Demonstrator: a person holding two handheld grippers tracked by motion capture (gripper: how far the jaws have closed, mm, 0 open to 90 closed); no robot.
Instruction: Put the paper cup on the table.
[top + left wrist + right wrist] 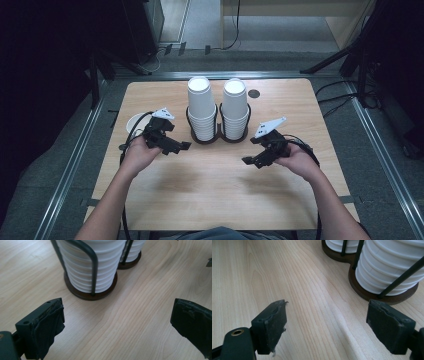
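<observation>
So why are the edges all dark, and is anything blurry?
High view: light falls on the wooden table, the floor around fades to black. Left gripper view: cup stack sharp, near pads soft. Right gripper view: pads slightly blurred too.

Two stacks of white paper cups stand upright, nested mouth-down, in a dark double holder (218, 139) with wire uprights and round bases. The left stack (201, 106) and right stack (235, 105) sit side by side at the middle of the worktop (215, 185), toward its far edge.
</observation>
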